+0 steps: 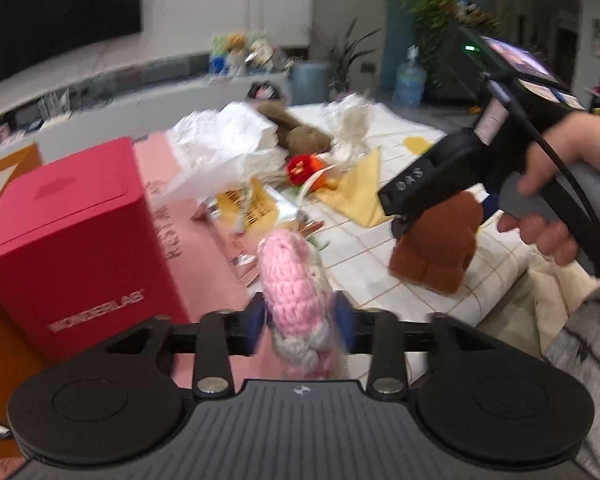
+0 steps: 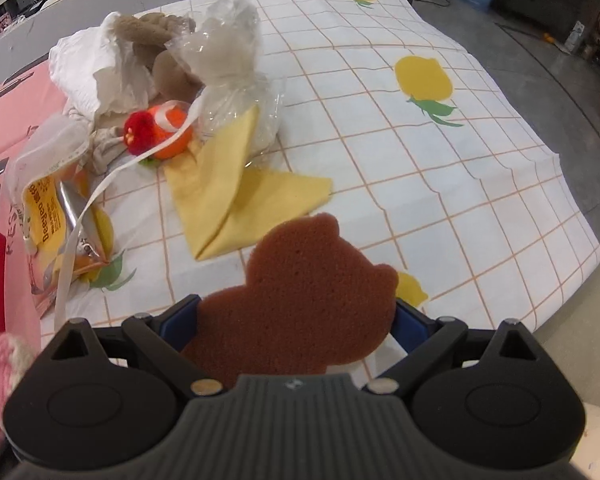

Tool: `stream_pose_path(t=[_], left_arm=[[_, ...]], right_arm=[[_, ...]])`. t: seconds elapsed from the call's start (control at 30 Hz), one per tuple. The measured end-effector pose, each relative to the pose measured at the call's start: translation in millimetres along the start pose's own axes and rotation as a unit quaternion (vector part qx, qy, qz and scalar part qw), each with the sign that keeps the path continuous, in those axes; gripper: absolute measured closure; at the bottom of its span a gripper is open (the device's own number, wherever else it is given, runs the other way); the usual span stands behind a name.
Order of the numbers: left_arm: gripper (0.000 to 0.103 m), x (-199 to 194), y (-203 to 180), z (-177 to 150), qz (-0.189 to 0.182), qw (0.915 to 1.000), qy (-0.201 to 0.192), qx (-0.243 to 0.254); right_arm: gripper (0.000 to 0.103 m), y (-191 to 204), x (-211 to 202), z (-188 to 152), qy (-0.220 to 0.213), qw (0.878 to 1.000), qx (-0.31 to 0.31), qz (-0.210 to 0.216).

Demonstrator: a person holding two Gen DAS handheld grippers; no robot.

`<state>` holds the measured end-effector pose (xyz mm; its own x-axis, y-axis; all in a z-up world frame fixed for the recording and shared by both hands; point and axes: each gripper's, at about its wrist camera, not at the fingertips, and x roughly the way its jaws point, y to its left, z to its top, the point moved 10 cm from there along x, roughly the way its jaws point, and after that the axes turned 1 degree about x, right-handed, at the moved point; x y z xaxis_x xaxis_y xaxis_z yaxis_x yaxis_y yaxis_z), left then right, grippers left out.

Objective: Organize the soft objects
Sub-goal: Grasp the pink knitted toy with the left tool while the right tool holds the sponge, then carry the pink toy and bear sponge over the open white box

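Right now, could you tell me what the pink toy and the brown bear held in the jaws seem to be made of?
Pink toy: crocheted yarn, probably; matte, with rows of looped stitches, grey-white lower down.
Brown bear: sponge foam, it seems; a flat cut-out shape, matte, with fine open pores across its face.

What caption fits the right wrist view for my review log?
Right claw grips a brown bear-shaped sponge above a lemon-print tablecloth, folded yellow cloth ahead.
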<state>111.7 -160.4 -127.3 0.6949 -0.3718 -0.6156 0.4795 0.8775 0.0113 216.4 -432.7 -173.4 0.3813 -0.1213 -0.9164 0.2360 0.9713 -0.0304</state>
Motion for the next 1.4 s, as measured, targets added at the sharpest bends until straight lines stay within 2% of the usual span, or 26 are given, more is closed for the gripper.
stream_pose_path(t=[0.03,0.07,0.2,0.3,0.47,0.57,0.6,0.63,0.83,0.97,1.07,1.13,1.2,1.23,1.3,1.4], left_arm=[[0.006,1.4,-3.1,0.1,-0.006,0.9999,-0.011,0.011],[0.003,2.5,-5.8,0.7,-0.006,0.9995,-0.022,0.022],[0.003,10.6,-12.9,9.1,0.021,0.9970,-0.049,0.057],[0.004,27.4,-17.5,5.6,0.013,0.9981,-0.014,0.058],[0.022,44.5,-14.9,-8.0,0.002,0.9989,0.031,0.035],[0.039,47.2,-10.9,-15.5,-0.005,0.9983,0.058,0.011],[0.055,48.0,-9.3,-15.8,-0.005,0.9983,0.059,0.002],[0.062,47.8,-6.9,-15.6,-0.003,0.9984,0.056,-0.004],[0.068,41.8,-3.8,-14.7,-0.022,0.9977,0.059,-0.024],[0.068,21.0,-4.9,3.0,-0.006,0.9999,0.001,-0.010],[0.068,1.9,-5.1,18.4,-0.015,0.9996,-0.018,-0.014],[0.068,-12.6,-1.2,28.6,-0.012,0.9992,-0.027,-0.027],[0.068,-28.8,3.2,38.6,-0.003,0.9988,-0.039,-0.030],[0.068,-36.6,5.9,42.6,0.001,0.9985,-0.046,-0.030],[0.068,-54.8,11.7,52.2,0.011,0.9976,-0.061,-0.029],[0.068,-80.6,25.4,66.1,0.040,0.9958,-0.074,-0.037]], right_arm=[[0.007,-2.2,0.4,-1.3,0.003,1.000,0.008,0.004],[0.007,-4.2,1.6,-2.4,0.008,1.000,0.016,0.009],[0.007,-7.8,8.0,-3.4,0.024,0.999,0.035,0.018],[0.005,-1.4,11.3,-4.7,0.032,0.999,0.015,0.011],[0.004,2.6,20.3,-8.8,0.054,0.999,0.008,0.006],[0.003,5.3,23.0,-11.6,0.063,0.998,0.000,0.004],[0.003,6.8,23.4,-12.7,0.065,0.998,-0.002,0.007],[0.003,7.8,23.4,-12.7,0.065,0.998,-0.005,0.008],[0.007,8.1,15.1,-12.0,0.050,0.998,0.004,0.022],[0.007,8.1,-6.9,-6.5,0.010,0.999,0.011,0.035],[0.007,11.2,-38.2,-3.9,-0.033,0.997,0.029,0.067],[0.007,9.9,-64.6,2.7,-0.081,0.994,0.036,0.065],[0.007,13.5,-98.7,9.2,-0.139,0.988,0.035,0.056],[0.007,17.7,-115.4,11.5,-0.162,0.984,0.036,0.066],[0.007,28.2,-146.9,13.7,-0.201,0.974,0.048,0.088],[0.007,56.5,-187.9,13.4,-0.247,0.963,0.039,0.099]])
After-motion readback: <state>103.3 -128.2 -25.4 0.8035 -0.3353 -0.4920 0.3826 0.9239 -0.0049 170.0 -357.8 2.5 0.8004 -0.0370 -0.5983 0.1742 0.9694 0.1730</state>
